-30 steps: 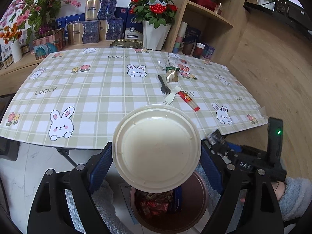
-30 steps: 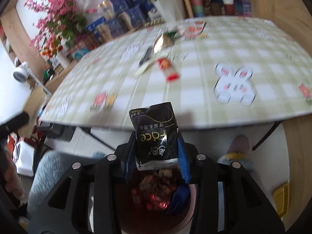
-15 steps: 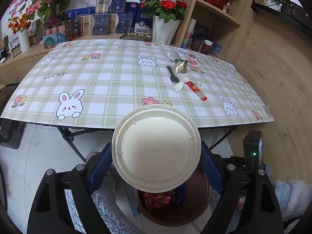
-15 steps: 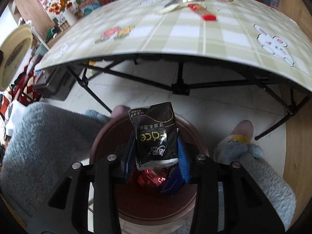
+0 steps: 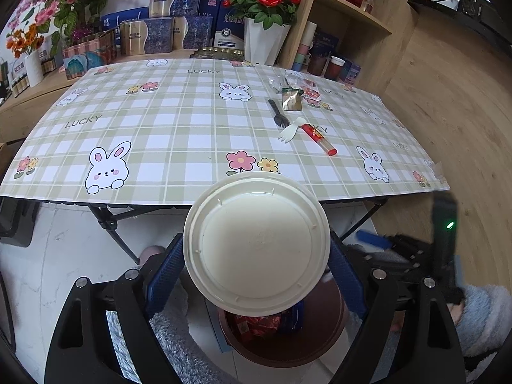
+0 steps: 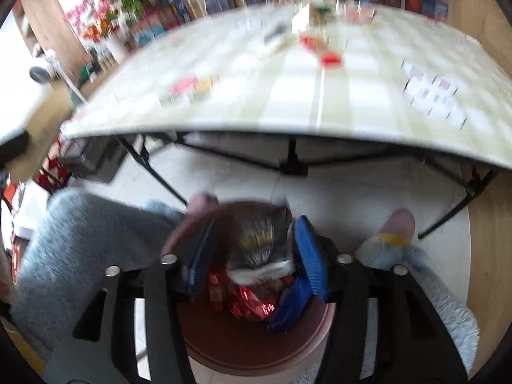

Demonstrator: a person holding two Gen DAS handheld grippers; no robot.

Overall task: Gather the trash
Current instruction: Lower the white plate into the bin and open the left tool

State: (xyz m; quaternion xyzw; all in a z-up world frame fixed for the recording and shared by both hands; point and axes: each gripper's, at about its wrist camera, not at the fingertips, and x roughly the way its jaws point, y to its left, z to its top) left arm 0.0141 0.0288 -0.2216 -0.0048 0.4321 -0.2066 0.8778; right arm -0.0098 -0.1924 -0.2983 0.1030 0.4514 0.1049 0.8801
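Note:
My left gripper (image 5: 256, 256) is shut on a round cream plastic lid (image 5: 256, 243), its blue pads on the lid's two sides, held over the brown trash bin (image 5: 288, 345) in front of the table. My right gripper (image 6: 256, 251) hangs over the same bin (image 6: 256, 355); its jaws are opening. A black snack packet (image 6: 259, 240) sits loose and tilted between them, sliding down toward the red and blue wrappers (image 6: 252, 300) in the bin. On the table lie a black fork (image 5: 276, 113), a white fork (image 5: 289, 131), a red tube (image 5: 318, 134) and a gold sachet (image 5: 292, 100).
The checked tablecloth (image 5: 160, 134) covers a folding table with black legs (image 6: 291, 156) just behind the bin. A person's fuzzy grey trouser leg (image 6: 80, 240) and slipper (image 6: 393, 243) flank the bin. A rose vase (image 5: 264, 41), boxes and a wooden shelf (image 5: 352, 16) stand behind.
The right jaws have spread and the black packet, held upright before, has slipped down and tipped toward the bin. The right view has swung and blurred. The left gripper keeps its lid.

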